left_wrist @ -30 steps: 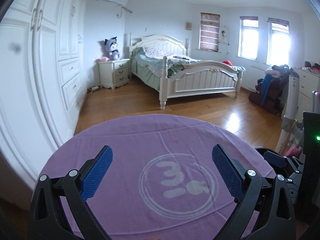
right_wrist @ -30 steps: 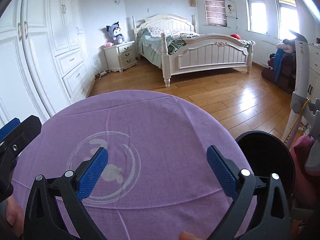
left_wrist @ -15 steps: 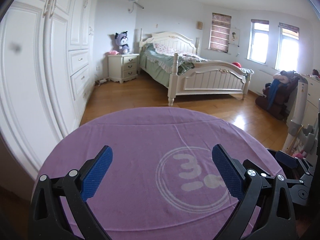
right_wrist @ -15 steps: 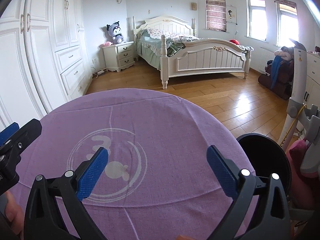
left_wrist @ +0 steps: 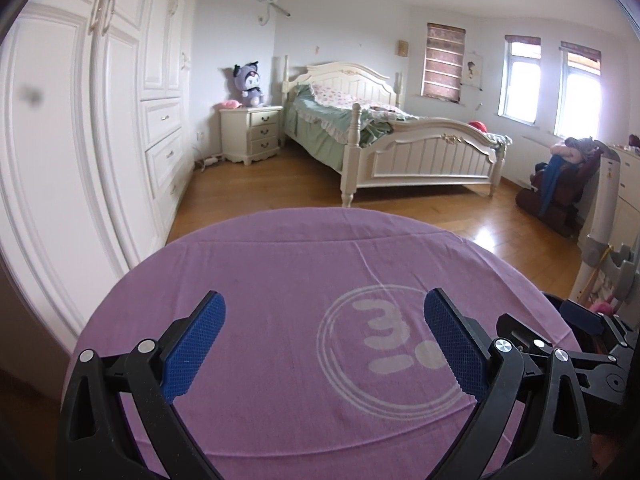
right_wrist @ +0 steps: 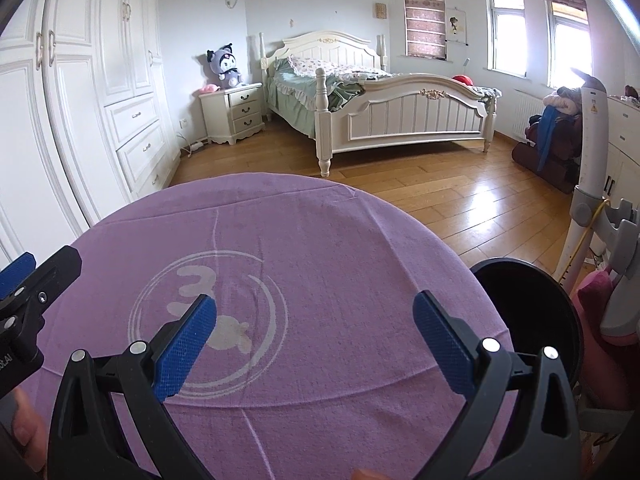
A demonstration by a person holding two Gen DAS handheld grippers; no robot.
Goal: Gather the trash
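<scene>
Both the left gripper (left_wrist: 324, 342) and right gripper (right_wrist: 314, 340) hover with fingers spread and empty over the purple-clothed worktop (right_wrist: 320, 240), the view having swung slightly rightward, yet no trash shows; the black bin (right_wrist: 528, 312) sits just beside the worktop's right edge.

Both wrist views overlook the tablecloth (left_wrist: 280, 272) (shared).

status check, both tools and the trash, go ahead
Left tool open, empty. Right tool open, empty. No trash in sight on the purple tablecloth; black bin off its right edge. Nothing in the way.
</scene>
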